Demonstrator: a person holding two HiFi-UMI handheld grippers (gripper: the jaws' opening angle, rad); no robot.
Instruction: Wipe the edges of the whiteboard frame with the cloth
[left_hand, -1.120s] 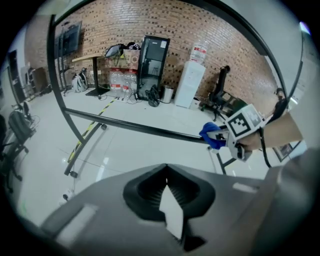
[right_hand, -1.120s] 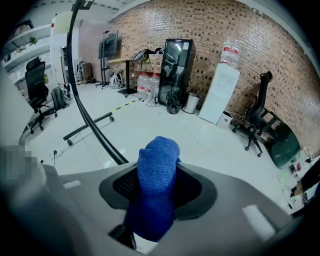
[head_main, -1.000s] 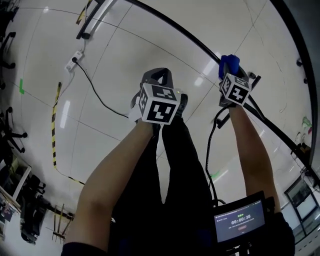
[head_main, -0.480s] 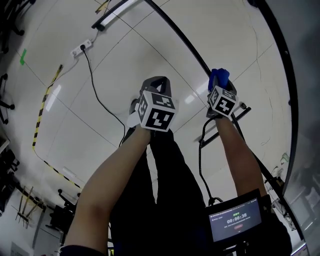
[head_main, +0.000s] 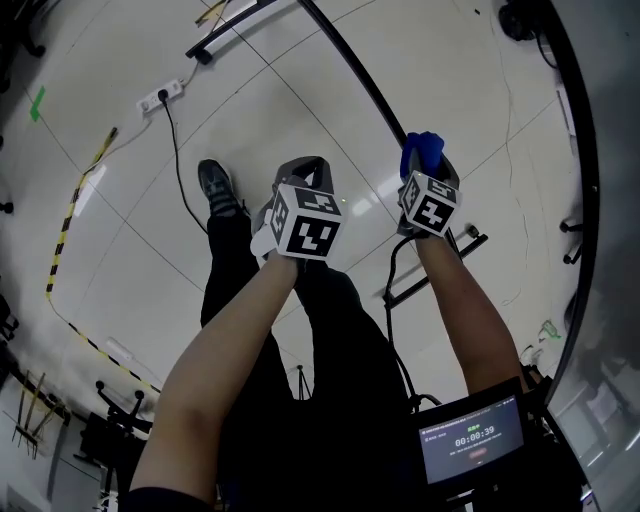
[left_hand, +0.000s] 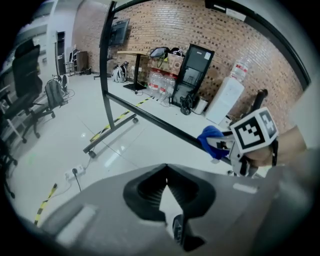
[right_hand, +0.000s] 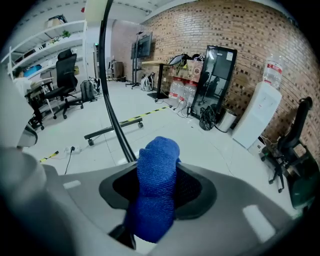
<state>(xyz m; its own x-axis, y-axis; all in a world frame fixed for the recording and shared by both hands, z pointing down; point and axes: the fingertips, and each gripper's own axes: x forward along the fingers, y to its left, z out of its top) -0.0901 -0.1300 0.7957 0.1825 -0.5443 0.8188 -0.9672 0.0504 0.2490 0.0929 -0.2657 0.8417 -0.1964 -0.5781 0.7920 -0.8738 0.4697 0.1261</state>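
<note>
The cloth (right_hand: 156, 172), a blue knitted bundle, is gripped between the jaws of the right gripper (right_hand: 157, 200), which are held well apart by its bulk. The left gripper (left_hand: 166, 182) is seen with its jaws closed together and nothing between them.

A slip is judged the main risk. The cloth is clamped as a thick, soft roll, so drag along the whiteboard frame (right_hand: 111, 110) could pull it out through the pads or fold its free end back. The frame bar is narrow, so the rounded tip could also be steered off its edge, and a stretch would be left unwiped. With the left gripper kept away from the frame, nothing is braced against a push.

The cloth's long axis is laid along the line of the jaws, and its rounded end is pushed out past the fingertips, forward and downward. The frame bar is found just beyond and left of that tip, running steeply away from the jaws; contact cannot be confirmed.
</note>
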